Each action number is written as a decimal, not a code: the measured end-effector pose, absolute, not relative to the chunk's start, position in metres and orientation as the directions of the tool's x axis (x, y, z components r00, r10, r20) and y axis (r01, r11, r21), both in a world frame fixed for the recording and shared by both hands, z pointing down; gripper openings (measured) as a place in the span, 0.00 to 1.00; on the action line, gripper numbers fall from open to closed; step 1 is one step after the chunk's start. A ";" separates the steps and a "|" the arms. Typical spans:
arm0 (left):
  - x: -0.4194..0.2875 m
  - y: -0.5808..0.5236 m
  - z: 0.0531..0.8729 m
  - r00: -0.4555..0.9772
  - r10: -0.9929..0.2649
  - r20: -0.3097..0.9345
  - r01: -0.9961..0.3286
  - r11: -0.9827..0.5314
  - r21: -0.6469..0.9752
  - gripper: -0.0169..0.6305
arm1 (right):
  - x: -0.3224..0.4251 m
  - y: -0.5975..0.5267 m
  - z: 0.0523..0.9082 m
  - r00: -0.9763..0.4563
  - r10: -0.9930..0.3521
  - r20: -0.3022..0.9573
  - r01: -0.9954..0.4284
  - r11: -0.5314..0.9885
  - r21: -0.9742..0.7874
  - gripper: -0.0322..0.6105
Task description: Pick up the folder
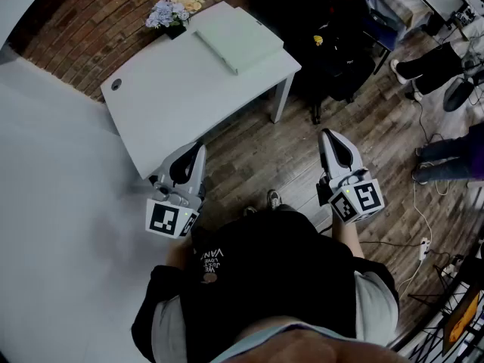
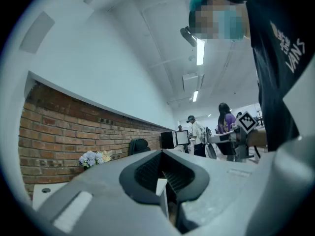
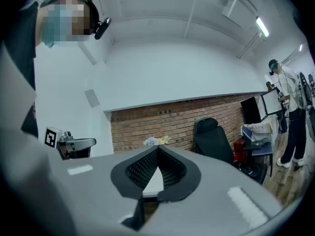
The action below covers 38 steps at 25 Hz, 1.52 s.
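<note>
Not started: the pale green flat folder (image 1: 238, 38) lies untouched on the white rectangular table (image 1: 181, 104); left gripper (image 1: 198, 150) and right gripper (image 1: 327, 136) hang before the table, jaws together, empty.

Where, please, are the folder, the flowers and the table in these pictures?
folder (image 1: 240, 38), head view, middle of its cover.
flowers (image 1: 174, 10), head view, the blossoms.
table (image 1: 178, 104), head view, bare top.
</note>
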<state>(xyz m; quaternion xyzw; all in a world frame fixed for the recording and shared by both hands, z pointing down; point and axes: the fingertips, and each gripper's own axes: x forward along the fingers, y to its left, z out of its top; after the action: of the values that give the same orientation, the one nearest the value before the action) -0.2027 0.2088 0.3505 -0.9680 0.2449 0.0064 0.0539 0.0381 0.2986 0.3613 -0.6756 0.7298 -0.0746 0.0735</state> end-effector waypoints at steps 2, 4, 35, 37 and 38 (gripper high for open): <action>-0.198 0.207 0.352 0.877 -0.480 -0.033 -0.481 -0.872 -0.090 0.03 | 0.043 0.296 0.361 -0.079 -0.997 -0.008 -0.975 0.079 -0.207 0.05; -0.193 0.206 0.352 0.877 -0.478 -0.034 -0.479 -0.873 -0.090 0.03 | 0.046 0.294 0.361 -0.087 -0.996 -0.013 -0.974 0.087 -0.209 0.05; -0.112 0.175 0.372 0.795 -0.606 -0.034 -0.607 -0.793 -0.048 0.03 | 0.132 0.224 0.387 -0.289 -0.957 0.033 -0.921 0.268 -0.284 0.05; -0.110 0.170 0.373 0.788 -0.614 -0.032 -0.615 -0.787 -0.039 0.03 | 0.134 0.218 0.388 -0.295 -0.955 0.039 -0.918 0.272 -0.290 0.05; -0.109 0.167 0.373 0.788 -0.615 -0.031 -0.616 -0.787 -0.038 0.03 | 0.135 0.214 0.389 -0.298 -0.954 0.041 -0.916 0.274 -0.292 0.05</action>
<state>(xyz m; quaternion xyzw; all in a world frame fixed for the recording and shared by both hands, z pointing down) -0.1089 0.1669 0.3730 -0.9452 0.3256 0.0084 0.0231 0.1350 0.2142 0.3889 -0.5882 0.7949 -0.1310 0.0714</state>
